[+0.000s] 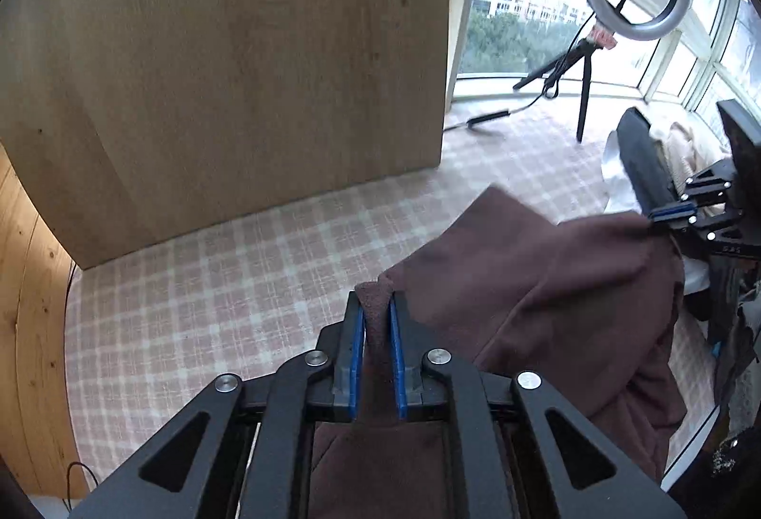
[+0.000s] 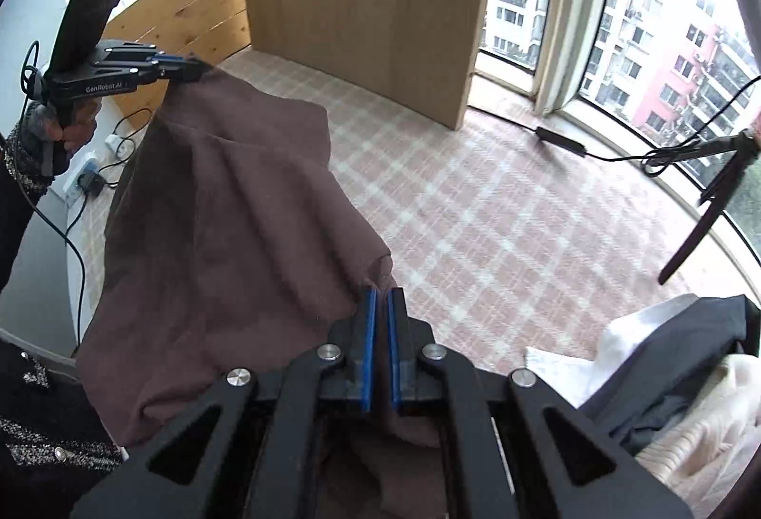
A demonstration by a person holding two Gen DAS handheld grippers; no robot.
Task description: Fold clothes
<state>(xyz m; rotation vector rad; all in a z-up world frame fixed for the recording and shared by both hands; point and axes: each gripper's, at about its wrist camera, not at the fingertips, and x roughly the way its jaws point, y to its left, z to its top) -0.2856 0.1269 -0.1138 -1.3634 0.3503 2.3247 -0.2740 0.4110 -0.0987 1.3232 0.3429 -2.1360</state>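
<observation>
left wrist view: the left gripper [image 1: 377, 314] pinches a corner of the brown garment [image 1: 547, 281] between its blue pads, cloth bunched up past the fingertips. the right gripper [image 2: 382, 305] clamps another edge between its fingers. the garment hangs stretched between both, above the checkered cloth [image 2: 475, 210]. a clothes pile [image 2: 666, 376] lies right of the right fingers.

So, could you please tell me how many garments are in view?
4, perhaps more hidden: the brown garment held up by the left gripper and right gripper, and a white, a dark grey and a cream one piled at right.
</observation>
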